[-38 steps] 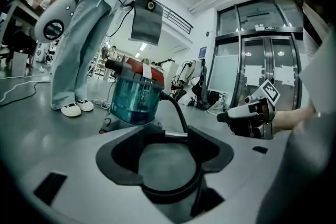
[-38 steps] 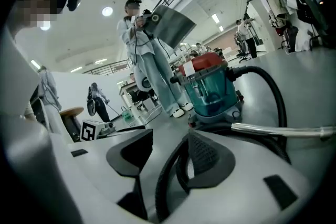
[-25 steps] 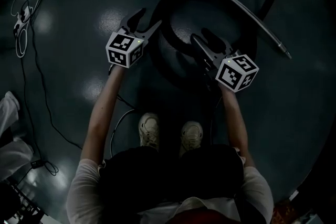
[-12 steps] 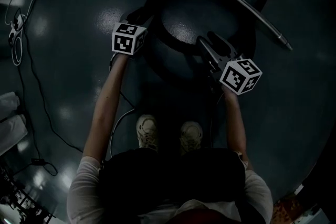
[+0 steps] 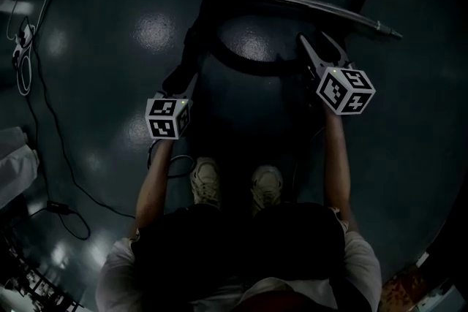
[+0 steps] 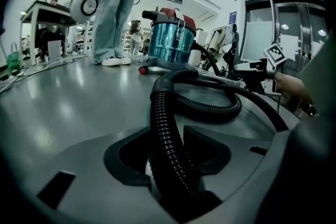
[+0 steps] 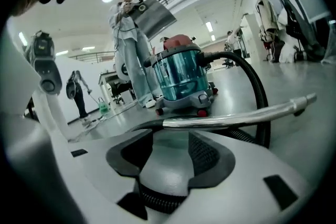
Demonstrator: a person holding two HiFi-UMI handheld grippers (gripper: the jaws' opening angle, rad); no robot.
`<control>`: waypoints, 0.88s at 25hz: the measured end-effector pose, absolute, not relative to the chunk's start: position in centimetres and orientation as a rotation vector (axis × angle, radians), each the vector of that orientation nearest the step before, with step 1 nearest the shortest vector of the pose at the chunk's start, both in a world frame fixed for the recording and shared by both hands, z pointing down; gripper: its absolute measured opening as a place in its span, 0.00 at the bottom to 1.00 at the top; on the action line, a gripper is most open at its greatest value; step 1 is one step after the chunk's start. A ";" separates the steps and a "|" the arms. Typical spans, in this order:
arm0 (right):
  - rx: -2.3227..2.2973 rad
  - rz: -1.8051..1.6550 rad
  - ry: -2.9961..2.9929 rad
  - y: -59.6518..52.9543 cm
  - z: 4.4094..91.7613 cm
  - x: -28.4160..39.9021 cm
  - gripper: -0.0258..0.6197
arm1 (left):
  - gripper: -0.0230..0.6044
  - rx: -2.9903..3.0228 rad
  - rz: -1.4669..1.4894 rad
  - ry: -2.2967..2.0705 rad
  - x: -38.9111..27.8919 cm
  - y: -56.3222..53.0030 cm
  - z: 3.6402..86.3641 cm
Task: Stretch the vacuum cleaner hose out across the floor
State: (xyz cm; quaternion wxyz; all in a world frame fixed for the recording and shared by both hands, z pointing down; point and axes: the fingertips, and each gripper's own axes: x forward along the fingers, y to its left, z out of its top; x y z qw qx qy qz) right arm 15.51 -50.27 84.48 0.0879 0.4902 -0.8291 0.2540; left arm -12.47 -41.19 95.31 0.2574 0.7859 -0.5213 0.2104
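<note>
The black ribbed hose [image 5: 219,55] lies in a loop on the dark floor in front of my feet. It leads to a metal wand [image 5: 329,9] and to the blue canister vacuum [image 6: 170,42]. My left gripper [image 5: 184,78] is low at the loop's left side. Its jaws are closing, with the hose [image 6: 165,128] running straight between them and filling the gap. My right gripper [image 5: 322,46] hovers at the loop's right side, open. Only floor shows between its fingers, with a bit of hose [image 7: 157,202] under their base. The wand [image 7: 236,115] lies across just beyond.
Thin cables [image 5: 36,84] trail over the floor at the left. A person in light trousers [image 6: 118,8] stands beside the vacuum [image 7: 181,78] holding a camera rig. My own shoes [image 5: 208,183] are right behind the loop. Tables and chairs stand far off.
My left gripper has dropped onto the hose, closed around it and drawn back toward my feet. The right gripper has shifted slightly right and forward. The wand now lies more level.
</note>
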 end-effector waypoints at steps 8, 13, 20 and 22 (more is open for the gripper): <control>1.479 1.217 -2.497 -50.8 87.0 13.5 0.38 | 0.35 2.074 0.559 -1.483 -14.2 -34.1 95.6; 1.428 1.168 -2.518 -49.7 86.4 12.2 0.38 | 0.36 2.127 0.519 -1.649 -18.5 -39.7 93.2; 1.467 1.172 -2.479 -49.1 86.9 13.7 0.38 | 0.36 2.218 0.430 -1.814 -21.2 -44.6 88.5; 1.478 1.152 -2.456 -48.9 87.4 14.3 0.38 | 0.36 2.289 0.480 -1.776 -20.4 -46.9 89.0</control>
